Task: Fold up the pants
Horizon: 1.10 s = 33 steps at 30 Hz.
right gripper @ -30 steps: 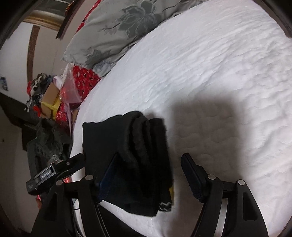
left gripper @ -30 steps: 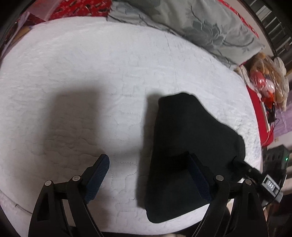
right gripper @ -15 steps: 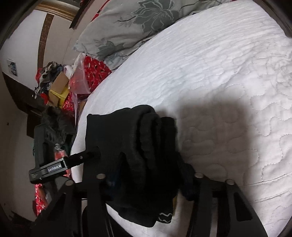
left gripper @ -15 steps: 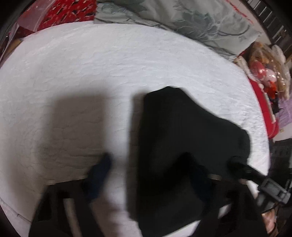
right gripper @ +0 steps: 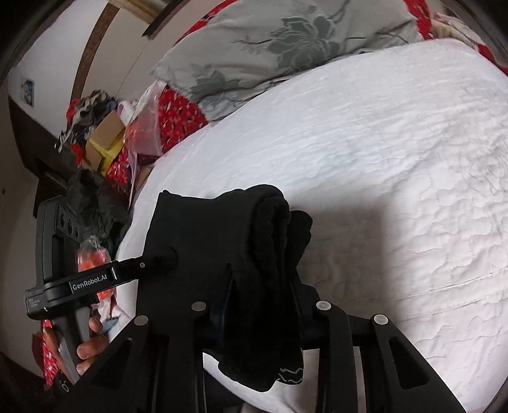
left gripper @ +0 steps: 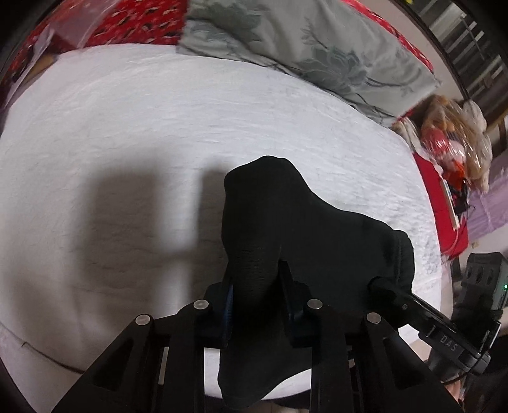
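Black pants point(left gripper: 304, 228), folded into a thick bundle, sit at the near edge of the white quilted bed cover point(left gripper: 158, 133), with the near end hanging over the edge.

Left gripper point(left gripper: 258, 292): jaws closing, with a ridge of the black fabric bunched up between the pads. Fabric fills the gap and both fingers press into it. In the right wrist view, the same gripper point(right gripper: 155, 262) comes in from the left and its tip is buried in the left side of the bundle. A hand point(right gripper: 87, 343) wraps its handle at lower left.

Right gripper point(right gripper: 260, 305): jaws closing on the stacked folded layers at the right end of the bundle. The thick rolled edge stands up between the fingers. In the left wrist view, the gripper point(left gripper: 385, 286) enters from the right and its tip goes into the dark cloth there.

Bundle is pinched at both ends and rises in a hump between the two grips.

Grey floral pillow point(right gripper: 285, 47) lies at the far side of the bed. Red patterned fabric point(left gripper: 139, 19) is beyond it.
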### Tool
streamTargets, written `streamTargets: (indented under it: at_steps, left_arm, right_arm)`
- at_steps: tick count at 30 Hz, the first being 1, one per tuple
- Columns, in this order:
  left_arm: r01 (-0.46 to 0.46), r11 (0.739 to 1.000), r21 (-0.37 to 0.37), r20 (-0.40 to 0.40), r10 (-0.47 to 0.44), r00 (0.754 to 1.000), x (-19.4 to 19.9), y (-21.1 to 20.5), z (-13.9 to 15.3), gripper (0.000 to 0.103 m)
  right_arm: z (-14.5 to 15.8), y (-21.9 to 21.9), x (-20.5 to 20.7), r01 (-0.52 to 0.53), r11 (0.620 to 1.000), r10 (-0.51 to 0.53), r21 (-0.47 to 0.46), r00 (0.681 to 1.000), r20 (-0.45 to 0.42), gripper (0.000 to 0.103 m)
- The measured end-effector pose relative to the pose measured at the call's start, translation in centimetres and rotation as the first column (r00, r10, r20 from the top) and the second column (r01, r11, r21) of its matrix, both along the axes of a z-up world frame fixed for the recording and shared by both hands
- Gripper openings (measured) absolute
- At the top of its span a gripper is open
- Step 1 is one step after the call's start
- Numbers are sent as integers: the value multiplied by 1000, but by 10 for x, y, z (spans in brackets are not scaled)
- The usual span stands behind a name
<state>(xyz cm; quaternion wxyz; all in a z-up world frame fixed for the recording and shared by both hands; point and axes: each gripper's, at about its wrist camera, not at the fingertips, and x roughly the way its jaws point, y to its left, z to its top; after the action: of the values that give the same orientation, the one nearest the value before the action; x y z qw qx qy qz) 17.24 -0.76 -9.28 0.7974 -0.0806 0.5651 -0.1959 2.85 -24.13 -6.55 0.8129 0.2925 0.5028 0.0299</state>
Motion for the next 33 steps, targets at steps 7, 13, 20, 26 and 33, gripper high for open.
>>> streamTargets:
  at_steps: [7,13,20,26,33]
  left_arm:
    - [-130,992,10,70,129,989,42,46,35,24]
    - [-217,972,92,118,206,971,90,72,46,26]
    - [-267,927,262,51,263,963,129,65,-13,50]
    - [-317,921,225,82,307,948,117,74,-14,78]
    - [-364,898,245,172,330,928,62,84,16,83]
  right_arm:
    - [7,42,64,-58,998,58,16,998,10,30]
    - [-1,78,142,-82,995,81,54,997,17,30]
    - [-47,105,179,-98,992,91,-78,992,-92,39]
    - [-45,76,164,-33,999,32,-9,997,-69,53]
    - [0,77,135,-22,992,18,-125,999,-37,59]
